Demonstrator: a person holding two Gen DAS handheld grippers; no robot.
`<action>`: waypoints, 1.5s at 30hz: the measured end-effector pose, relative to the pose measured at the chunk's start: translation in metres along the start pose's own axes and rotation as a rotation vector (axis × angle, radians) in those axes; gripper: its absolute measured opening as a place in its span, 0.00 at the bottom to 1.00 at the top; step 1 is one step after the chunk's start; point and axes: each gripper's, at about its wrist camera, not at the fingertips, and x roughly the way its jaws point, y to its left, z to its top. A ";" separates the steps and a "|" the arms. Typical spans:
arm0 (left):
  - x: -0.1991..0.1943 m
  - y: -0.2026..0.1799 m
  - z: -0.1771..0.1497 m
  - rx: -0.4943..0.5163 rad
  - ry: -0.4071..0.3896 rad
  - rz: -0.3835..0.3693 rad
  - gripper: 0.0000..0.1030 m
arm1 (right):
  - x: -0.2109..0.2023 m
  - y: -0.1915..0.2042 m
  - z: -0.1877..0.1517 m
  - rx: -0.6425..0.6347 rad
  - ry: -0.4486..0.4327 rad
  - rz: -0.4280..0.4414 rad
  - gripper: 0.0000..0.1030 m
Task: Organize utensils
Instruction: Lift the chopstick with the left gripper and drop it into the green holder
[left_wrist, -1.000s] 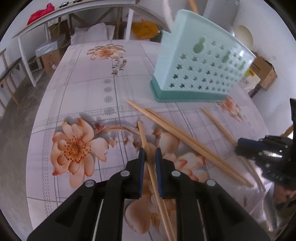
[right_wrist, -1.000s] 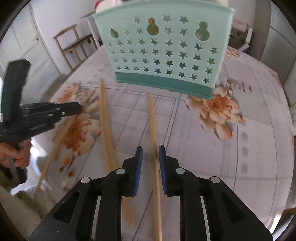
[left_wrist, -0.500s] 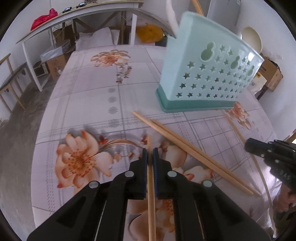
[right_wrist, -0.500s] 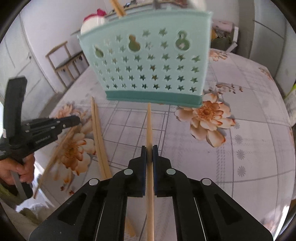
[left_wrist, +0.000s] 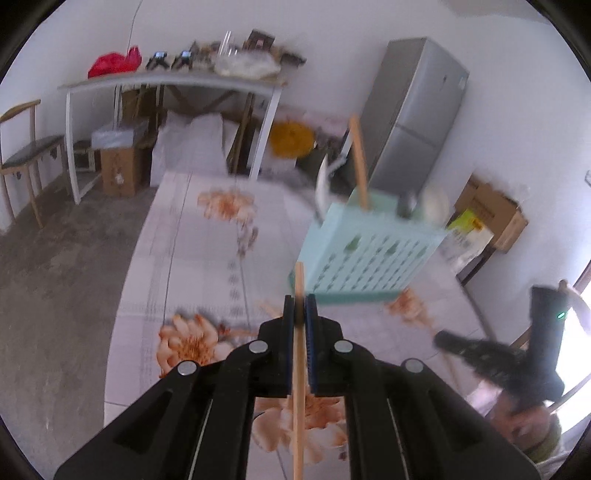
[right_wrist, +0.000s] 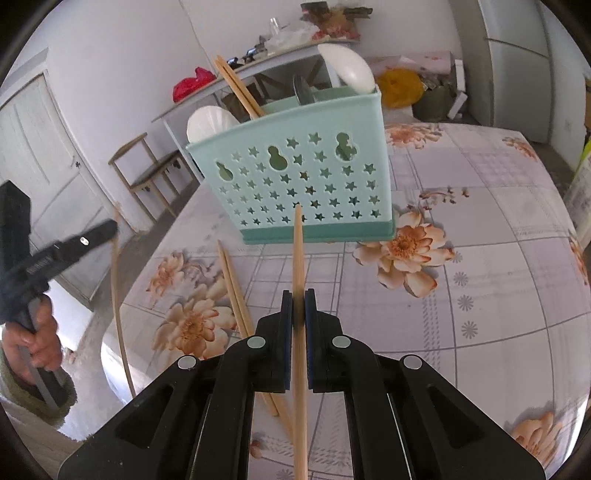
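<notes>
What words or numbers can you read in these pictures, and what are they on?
No text here reads clearly enough to quote.
White lettering on the side of the left tool: blurred, unreadable.
Small marks near the top of the fridge: too small to read.
Yellow package beside the cardboard box: any print is blurred.
Utensil basket: only star-shaped and gourd-shaped holes, no words.

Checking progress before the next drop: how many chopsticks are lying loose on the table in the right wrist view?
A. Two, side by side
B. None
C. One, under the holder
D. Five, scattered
A: a pair of loose chopsticks lies side by side on the table in front of the holder; the right gripper holds another.
</notes>
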 end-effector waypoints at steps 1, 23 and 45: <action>-0.006 -0.003 0.004 0.002 -0.020 -0.009 0.05 | -0.001 0.000 0.000 0.002 -0.002 0.003 0.04; -0.062 -0.095 0.151 0.141 -0.463 -0.220 0.05 | -0.016 -0.026 0.000 0.074 -0.044 0.040 0.04; 0.070 -0.100 0.146 0.173 -0.359 -0.122 0.05 | -0.007 -0.039 0.004 0.110 -0.027 0.039 0.04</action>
